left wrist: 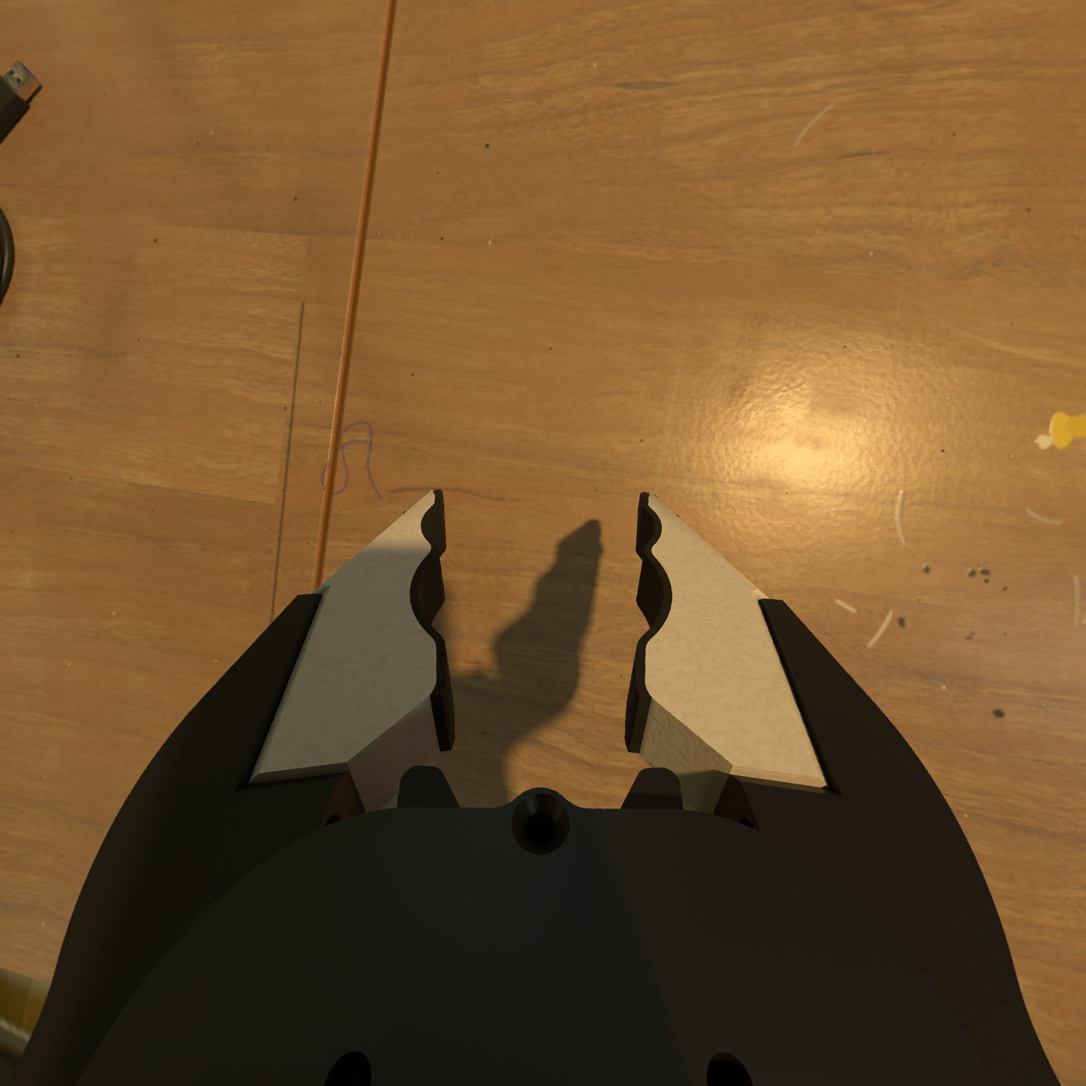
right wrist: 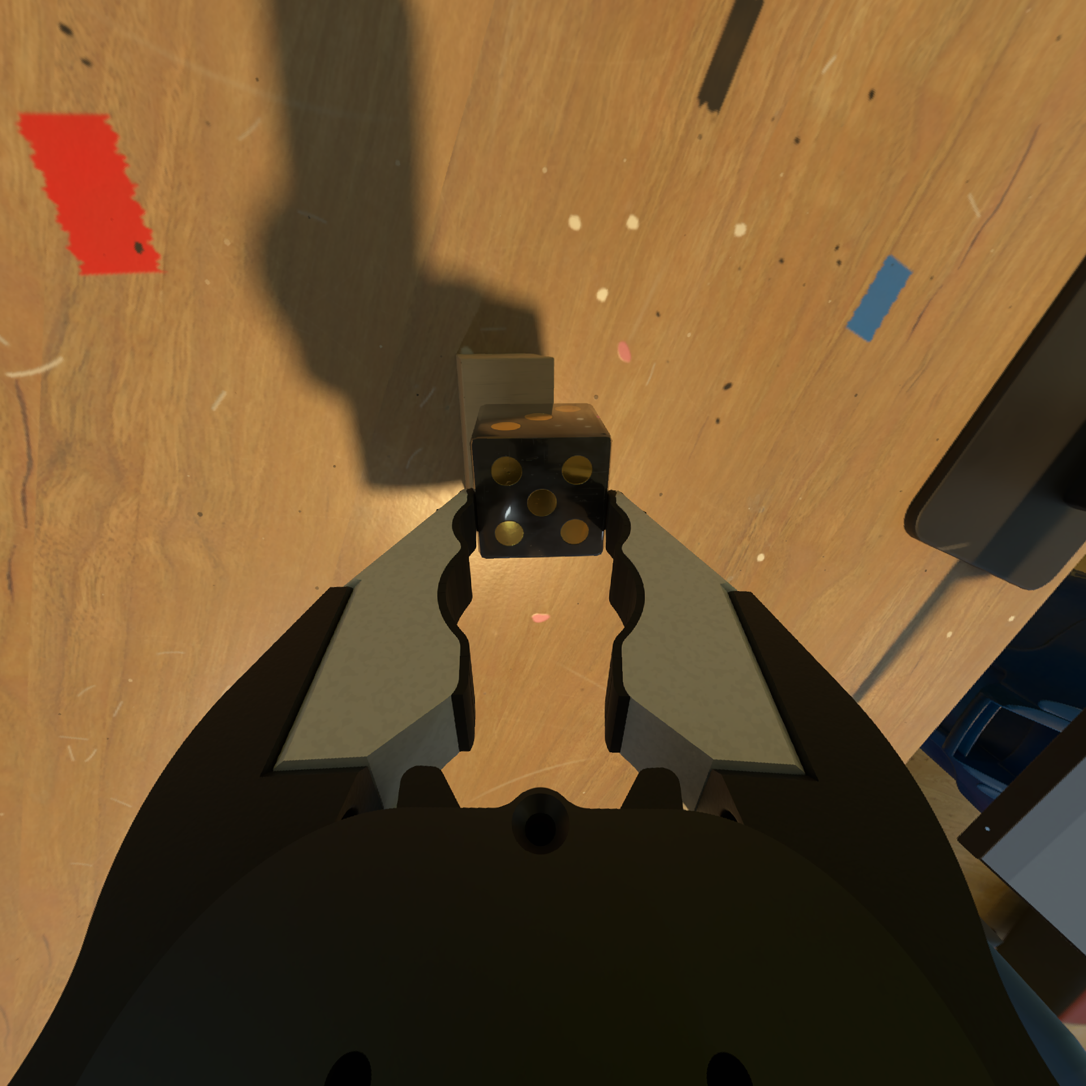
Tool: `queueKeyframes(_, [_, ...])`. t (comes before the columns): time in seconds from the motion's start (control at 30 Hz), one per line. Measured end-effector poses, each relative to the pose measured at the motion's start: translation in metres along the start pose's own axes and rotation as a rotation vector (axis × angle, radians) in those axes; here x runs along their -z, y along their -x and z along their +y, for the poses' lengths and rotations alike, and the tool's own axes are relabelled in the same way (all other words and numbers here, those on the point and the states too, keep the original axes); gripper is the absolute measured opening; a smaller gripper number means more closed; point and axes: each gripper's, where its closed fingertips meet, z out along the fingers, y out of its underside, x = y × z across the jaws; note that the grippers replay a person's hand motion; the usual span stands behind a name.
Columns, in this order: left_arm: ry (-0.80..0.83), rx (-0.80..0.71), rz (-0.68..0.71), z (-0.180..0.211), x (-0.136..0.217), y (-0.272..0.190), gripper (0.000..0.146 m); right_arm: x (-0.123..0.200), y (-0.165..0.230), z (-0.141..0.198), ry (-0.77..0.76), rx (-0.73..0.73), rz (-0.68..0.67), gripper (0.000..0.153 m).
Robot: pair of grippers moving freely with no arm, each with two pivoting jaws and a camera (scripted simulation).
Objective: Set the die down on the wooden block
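- Hanging over the wooden tabletop (right wrist: pixel 176 529), the right gripper (right wrist: pixel 539 517) has bare wood to its left; a dark tray-like object (right wrist: pixel 1011 488) crowds the right side, with the table's edge (right wrist: pixel 917 758) just below it.
- Right gripper: jaws narrowed onto the die (right wrist: pixel 540 499), pinched at the fingertips by its two side faces.
- Die: a cube with no long axis, held square to the fingers; its five-pip face is turned to the camera and another pipped face tilts away above it.
- Die, appearance: glossy black with rounded corners and dull gold pips.
- Wooden block (right wrist: pixel 505 382): pale, directly behind the die and partly hidden by it; whether the two touch cannot be told.
- Red patch (right wrist: pixel 88 194) far left, blue patch (right wrist: pixel 878 298) to the right, both flat on the wood.
- Left gripper (left wrist: pixel 540 505): jaws spread wide and empty over a clear table (left wrist: pixel 587 235); a black cable plug (left wrist: pixel 17 97) and a yellow pushpin (left wrist: pixel 1066 432) lie at the frame margins.
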Motion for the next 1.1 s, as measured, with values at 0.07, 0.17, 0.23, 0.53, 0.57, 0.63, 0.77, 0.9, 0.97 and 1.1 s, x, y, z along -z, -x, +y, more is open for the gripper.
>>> queueKeyframes(0.07, [0.002, 0.004, -0.001, 0.001, -0.001, 0.001, 0.066, -0.003, 0.001, 0.001, 0.021, 0.005, -0.011, 0.044])
queueKeyframes(0.17, [0.007, 0.009, -0.003, 0.003, -0.001, 0.002, 0.065, -0.007, 0.001, 0.001, 0.043, 0.003, -0.027, 0.044])
queueKeyframes(0.23, [0.008, 0.012, -0.006, 0.003, -0.002, 0.003, 0.065, -0.01, 0.001, 0.0, 0.059, 0.004, -0.028, 0.044])
queueKeyframes(0.53, [0.018, 0.011, -0.008, 0.005, -0.005, 0.003, 0.065, -0.018, 0.003, 0.002, 0.097, 0.011, -0.037, 0.044])
queueKeyframes(0.57, [0.019, 0.01, -0.008, 0.005, -0.005, 0.003, 0.065, -0.018, 0.003, 0.002, 0.098, 0.012, -0.038, 0.044])
queueKeyframes(0.63, [0.02, 0.008, -0.01, 0.005, -0.005, 0.004, 0.065, -0.019, 0.004, 0.003, 0.097, 0.011, -0.04, 0.044])
queueKeyframes(0.77, [0.022, 0.007, -0.011, 0.006, -0.005, 0.003, 0.064, -0.019, 0.003, 0.003, 0.102, 0.009, -0.04, 0.044])
queueKeyframes(0.9, [0.023, 0.005, -0.013, 0.006, -0.005, 0.003, 0.064, -0.02, 0.002, 0.003, 0.102, 0.001, -0.026, 0.044])
queueKeyframes(0.97, [0.026, 0.004, -0.013, 0.006, -0.006, 0.003, 0.064, -0.02, 0.002, 0.003, 0.102, 0.001, -0.02, 0.044])
queueKeyframes(1.1, [0.026, 0.004, -0.011, 0.006, -0.005, 0.003, 0.064, -0.019, 0.005, 0.003, 0.098, 0.016, 0.0, 0.044])
